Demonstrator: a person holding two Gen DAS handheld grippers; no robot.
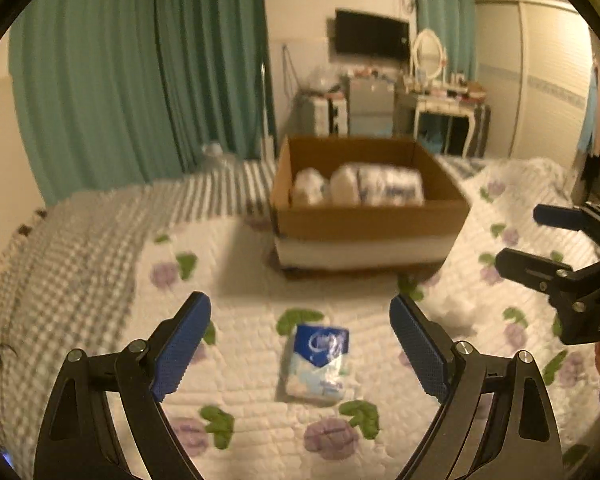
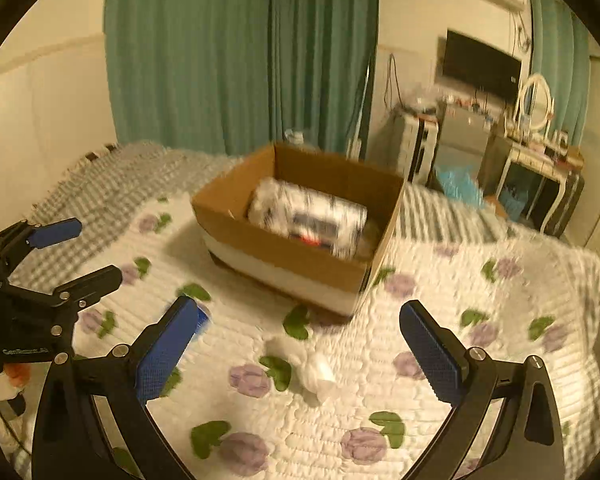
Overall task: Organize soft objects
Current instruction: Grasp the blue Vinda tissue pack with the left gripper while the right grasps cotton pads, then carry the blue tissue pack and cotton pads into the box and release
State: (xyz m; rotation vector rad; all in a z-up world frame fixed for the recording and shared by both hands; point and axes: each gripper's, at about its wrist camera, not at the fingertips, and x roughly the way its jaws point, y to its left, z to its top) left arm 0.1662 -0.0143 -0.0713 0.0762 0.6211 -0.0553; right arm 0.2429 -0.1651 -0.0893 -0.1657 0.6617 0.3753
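Left gripper (image 1: 300,344): my jaws spread wide, holding nothing, above the quilt (image 1: 260,400).
Tissue pack (image 1: 319,362): flat on the quilt between my left fingers, touching neither.
Right gripper (image 2: 300,346): my jaws released, empty.
White bundle (image 2: 308,366): on the quilt between my right fingers, apart from both.
Box (image 2: 284,256): at 12 o'clock from both grippers, on the bed, with wrapped packs (image 1: 360,186) inside.
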